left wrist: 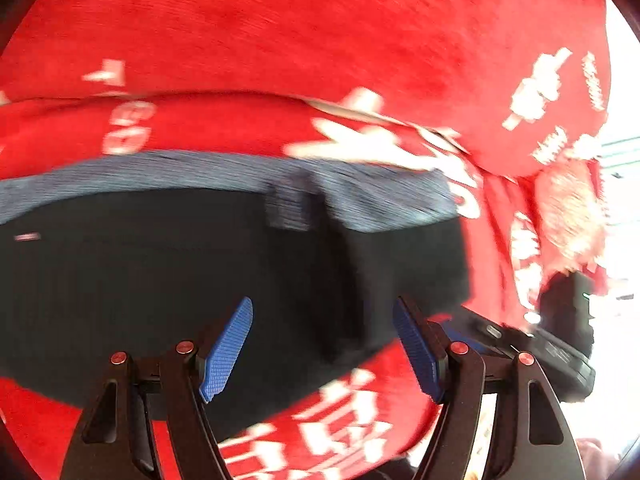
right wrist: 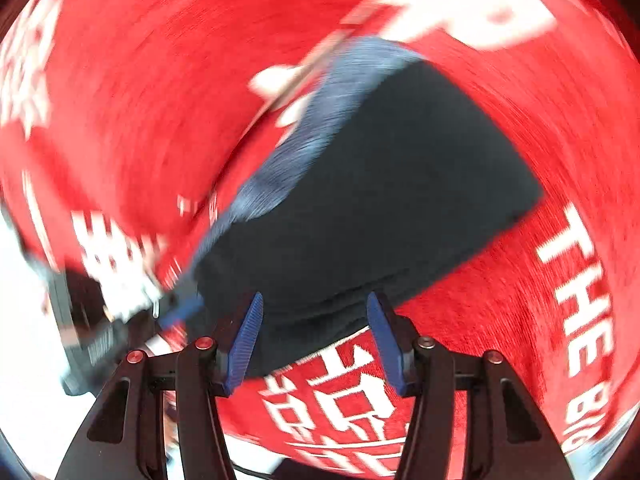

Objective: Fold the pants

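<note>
Dark navy pants (left wrist: 168,272) with a grey-blue waistband (left wrist: 200,172) lie folded in a compact block on a red cloth with white lettering (left wrist: 280,20). My left gripper (left wrist: 322,344) is open and empty, its blue pads just above the pants' near edge. In the right wrist view the same pants (right wrist: 380,200) lie diagonally, waistband (right wrist: 288,152) on the left side. My right gripper (right wrist: 316,340) is open and empty over the pants' near edge. Both views are blurred by motion.
The red cloth (right wrist: 120,80) covers the whole surface around the pants. The other gripper's black body shows at the right in the left wrist view (left wrist: 560,344) and at the lower left in the right wrist view (right wrist: 92,332). Bright white background lies beyond the cloth's edge.
</note>
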The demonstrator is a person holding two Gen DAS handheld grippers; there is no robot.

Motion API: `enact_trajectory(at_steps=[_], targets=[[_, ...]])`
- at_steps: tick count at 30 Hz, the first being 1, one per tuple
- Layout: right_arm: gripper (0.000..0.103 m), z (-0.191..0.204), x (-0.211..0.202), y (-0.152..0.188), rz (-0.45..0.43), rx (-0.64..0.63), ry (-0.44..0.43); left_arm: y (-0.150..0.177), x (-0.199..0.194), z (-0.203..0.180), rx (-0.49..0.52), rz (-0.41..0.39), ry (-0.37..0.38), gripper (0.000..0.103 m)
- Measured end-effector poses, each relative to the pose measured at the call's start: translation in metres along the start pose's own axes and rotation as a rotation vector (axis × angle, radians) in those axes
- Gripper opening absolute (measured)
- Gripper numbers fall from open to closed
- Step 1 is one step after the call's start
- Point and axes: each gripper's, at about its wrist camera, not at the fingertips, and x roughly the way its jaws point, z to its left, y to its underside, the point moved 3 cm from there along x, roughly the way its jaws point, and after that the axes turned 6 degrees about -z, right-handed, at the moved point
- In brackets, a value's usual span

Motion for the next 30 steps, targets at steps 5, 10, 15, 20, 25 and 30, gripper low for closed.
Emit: enact_trajectory(at_steps=[5, 10, 15, 20, 25, 30], targets=[[0.052, -0.038, -0.001, -0.011, -0.043, 0.210, -0.074, 0.004, 0.037, -0.028, 0.019, 0.072, 0.019, 0.050], [0.012, -0.039, 0.005, -0.011, -0.032, 0.255, -0.087, 0.012, 0.033, -0.031, 0.051, 0.069, -0.087, 0.030], [0.013, -0.027, 0.034, -0.001, 0.039, 0.129, 0.024, 0.032, 0.034, -0.011, 0.043, 0.060, -0.216, 0.032], [0.039, 0.004, 0.027, -0.009, 0.160, -0.033, 0.022, 0.023, 0.012, -0.018, 0.036, -0.039, -0.255, 0.058], [0.028, 0.047, -0.019, -0.040, 0.036, -0.282, -0.033, 0.002, -0.008, -0.042, 0.107, -0.111, -0.237, 0.059], [0.020, 0.041, 0.009, -0.115, -0.049, -0.222, 0.044, -0.021, 0.022, -0.068, 0.154, -0.109, -0.185, 0.059]])
